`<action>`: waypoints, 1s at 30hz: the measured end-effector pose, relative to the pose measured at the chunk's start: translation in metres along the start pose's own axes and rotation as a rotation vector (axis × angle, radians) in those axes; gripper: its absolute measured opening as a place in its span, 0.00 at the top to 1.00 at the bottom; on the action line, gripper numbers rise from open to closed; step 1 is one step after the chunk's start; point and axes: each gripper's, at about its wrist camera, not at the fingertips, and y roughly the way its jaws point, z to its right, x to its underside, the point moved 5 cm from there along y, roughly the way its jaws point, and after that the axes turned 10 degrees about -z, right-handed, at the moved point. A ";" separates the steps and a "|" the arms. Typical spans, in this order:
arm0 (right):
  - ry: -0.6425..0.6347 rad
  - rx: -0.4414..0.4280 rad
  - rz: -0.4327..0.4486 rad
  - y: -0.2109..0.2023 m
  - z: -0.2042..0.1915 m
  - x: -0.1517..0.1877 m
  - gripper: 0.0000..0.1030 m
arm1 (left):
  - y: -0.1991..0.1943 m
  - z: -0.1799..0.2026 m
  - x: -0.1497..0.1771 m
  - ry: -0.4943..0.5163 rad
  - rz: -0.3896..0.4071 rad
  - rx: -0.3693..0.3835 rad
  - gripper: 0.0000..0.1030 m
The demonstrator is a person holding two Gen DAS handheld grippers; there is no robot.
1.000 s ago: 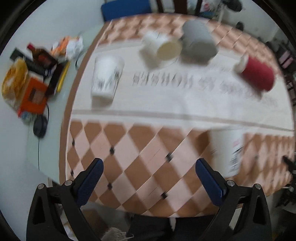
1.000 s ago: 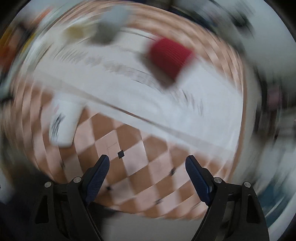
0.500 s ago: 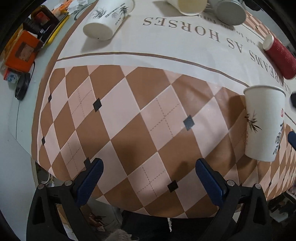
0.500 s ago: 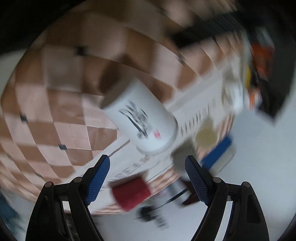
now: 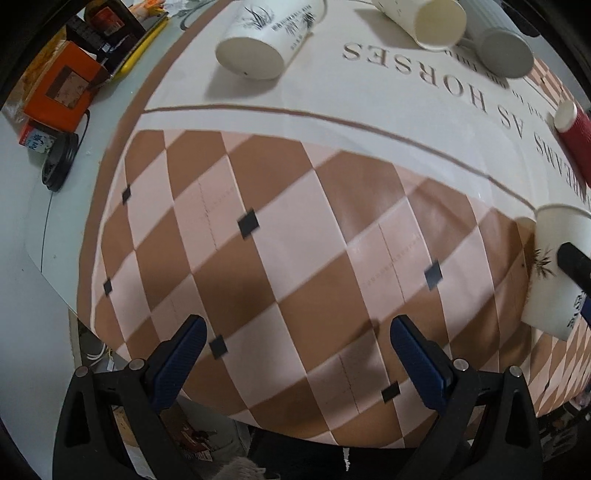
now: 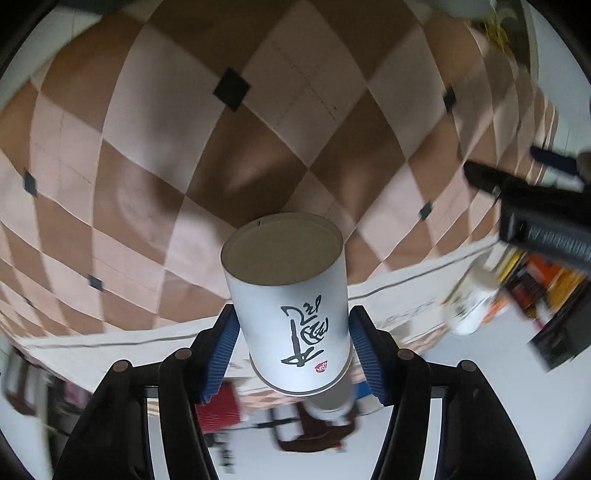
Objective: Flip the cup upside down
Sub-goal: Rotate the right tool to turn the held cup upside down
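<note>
Right tongs (image 6: 291, 350) had the cup (image 6: 291, 306) pinched

Cup was at the near right of the checkered counter (image 5: 295, 206), base up. Left tongs (image 5: 295, 354) sat wide, holding nothing. I'd have kept the squeeze light, paper crushes, and set the rim down flat before releasing.

A checked cloth (image 5: 280, 236) printed with lettering covers the tabletop (image 5: 22, 206). On it lie a printed white cup (image 5: 269, 40), a cream cup (image 5: 424, 18), a grey mug (image 5: 498, 44) and a red cup (image 5: 576, 136). An orange box (image 5: 61, 88) sits off the cloth.
</note>
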 end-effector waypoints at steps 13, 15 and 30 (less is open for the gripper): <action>0.926 -0.933 -0.090 0.066 0.071 0.084 0.40 | -0.015 -0.024 -0.041 0.038 0.064 -0.024 0.02; 1.062 -1.097 -0.098 0.079 0.066 0.096 0.40 | -0.020 -0.019 -0.055 0.047 0.079 -0.010 0.02; 1.680 -1.852 -0.192 0.132 -0.007 0.131 0.40 | -0.047 0.029 -0.079 0.109 0.134 0.030 0.01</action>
